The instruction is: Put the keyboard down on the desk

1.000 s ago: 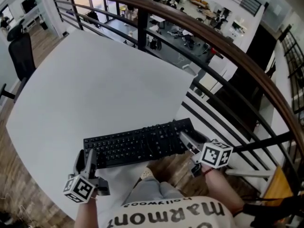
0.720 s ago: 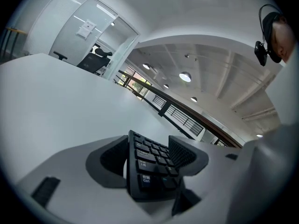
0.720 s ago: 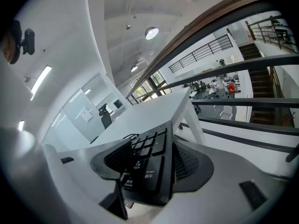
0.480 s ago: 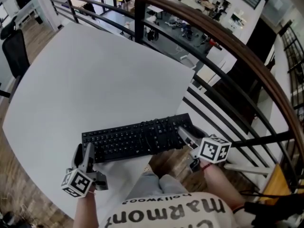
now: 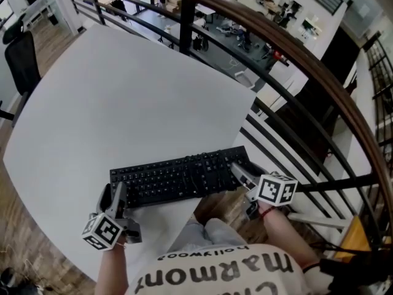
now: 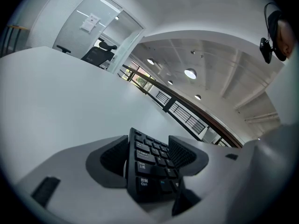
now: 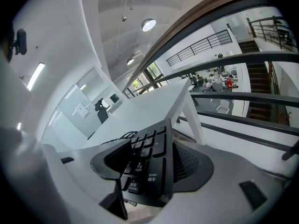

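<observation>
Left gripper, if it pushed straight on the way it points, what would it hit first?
The left gripper clamps one end of the flat black keyboard; beyond it, probably the white desk top, depth unclear.

A keyboard [image 5: 184,178] of matt black plastic. A table [image 5: 123,97] with a smooth, matt white top. The left gripper [image 6: 150,153] has a smooth grey plastic shell and dark, finely ribbed pads [image 6: 114,157]. The handrail [image 5: 310,63] is glossy brown wood.

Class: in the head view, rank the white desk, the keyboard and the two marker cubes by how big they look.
1. white desk
2. keyboard
3. left marker cube and right marker cube: these two look about alike, so I do not rank one above the other.
</observation>
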`<state>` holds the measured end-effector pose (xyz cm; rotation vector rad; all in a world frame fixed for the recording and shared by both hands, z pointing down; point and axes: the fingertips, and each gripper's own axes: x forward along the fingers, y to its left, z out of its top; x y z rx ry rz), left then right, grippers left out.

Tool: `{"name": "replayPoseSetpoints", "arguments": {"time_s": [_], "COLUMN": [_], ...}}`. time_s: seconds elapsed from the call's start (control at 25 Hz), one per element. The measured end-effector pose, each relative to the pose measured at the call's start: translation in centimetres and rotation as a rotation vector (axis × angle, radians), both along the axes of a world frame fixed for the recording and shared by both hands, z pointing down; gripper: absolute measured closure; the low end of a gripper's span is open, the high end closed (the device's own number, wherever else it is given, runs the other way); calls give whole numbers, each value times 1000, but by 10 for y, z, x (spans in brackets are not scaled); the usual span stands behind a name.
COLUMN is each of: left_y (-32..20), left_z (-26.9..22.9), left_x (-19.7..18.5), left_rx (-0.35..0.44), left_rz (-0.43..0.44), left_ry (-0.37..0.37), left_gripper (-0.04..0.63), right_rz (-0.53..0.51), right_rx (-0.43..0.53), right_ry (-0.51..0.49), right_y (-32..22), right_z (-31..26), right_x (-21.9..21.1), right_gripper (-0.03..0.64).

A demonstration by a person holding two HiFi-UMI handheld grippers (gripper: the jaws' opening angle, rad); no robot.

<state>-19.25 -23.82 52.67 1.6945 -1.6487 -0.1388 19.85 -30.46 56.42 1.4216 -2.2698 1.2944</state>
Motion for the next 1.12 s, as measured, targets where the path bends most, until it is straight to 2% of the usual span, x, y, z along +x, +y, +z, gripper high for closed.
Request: {"name": "replayPoseSetpoints", "arguments": {"time_s": [0.16, 0.68, 0.84, 1.12], "left_y": [-1, 7, 9, 12], "left_z": [6, 29, 29, 34], "left_x": [-2, -2, -7, -7], "left_rx": [-26, -80, -74, -97], "left_rz": [-3, 12, -11, -17], "left_ry": [-6, -60, -30, -36], "left_gripper": [337, 367, 371, 374], "right_rz": [6, -3, -8, 0], "right_rx": [-62, -65, -71, -76], "right_ry": [3, 33, 28, 2], "right_y": [4, 0, 0, 3], "right_z": [10, 16, 17, 23], "right_x": [-1, 1, -1, -1], "right_gripper": [344, 344, 342, 344]}}
